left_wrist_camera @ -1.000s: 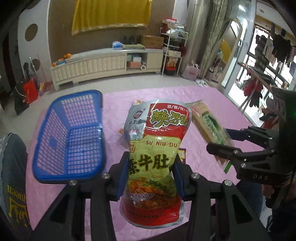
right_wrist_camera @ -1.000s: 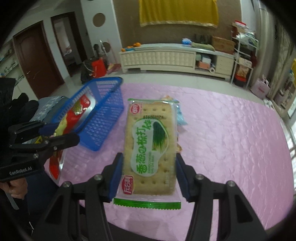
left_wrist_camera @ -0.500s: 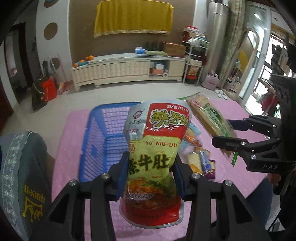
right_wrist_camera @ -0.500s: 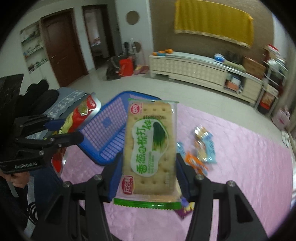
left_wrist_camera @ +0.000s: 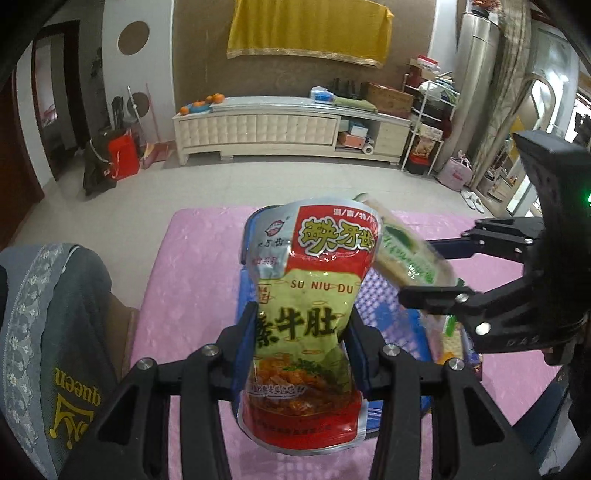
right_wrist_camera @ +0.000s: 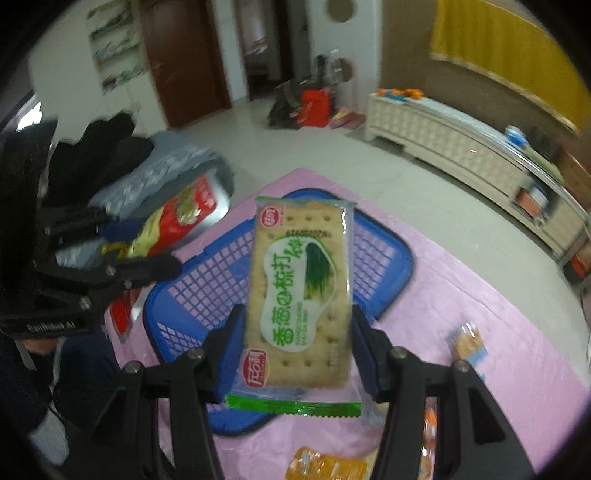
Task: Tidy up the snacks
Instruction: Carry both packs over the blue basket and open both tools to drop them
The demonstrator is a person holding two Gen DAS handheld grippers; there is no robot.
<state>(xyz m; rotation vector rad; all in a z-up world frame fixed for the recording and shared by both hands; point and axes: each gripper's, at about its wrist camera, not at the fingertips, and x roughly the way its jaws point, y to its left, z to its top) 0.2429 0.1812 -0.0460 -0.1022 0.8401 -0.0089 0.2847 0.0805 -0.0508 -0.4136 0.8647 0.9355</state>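
Left gripper (left_wrist_camera: pixel 301 352): blue pads clamped on the waist of a red and yellow-green snack pouch (left_wrist_camera: pixel 308 314), printed "SU NIU DU", held upright.
Right gripper (right_wrist_camera: pixel 297 350): pads clamped on both long sides of a cracker packet (right_wrist_camera: pixel 301 291) with a green sealed end.
Blue basket (right_wrist_camera: pixel 207 280): plastic lattice, on the pink quilted tablecloth (right_wrist_camera: pixel 480 332) near its far left corner; both held packs hang above it. In the left view the pouch hides most of it.
Loose snacks: small orange (right_wrist_camera: pixel 325 467) and blue-edged (right_wrist_camera: pixel 467 341) packets lie on the cloth towards its near right edge, blurred, partly cut off by the gripper arms; print unreadable.
Person: only a dark sleeve (right_wrist_camera: pixel 22 376) behind the left gripper shows.
Beyond: cream cabinet (left_wrist_camera: pixel 280 127), yellow cloth (left_wrist_camera: pixel 310 31) on the wall.
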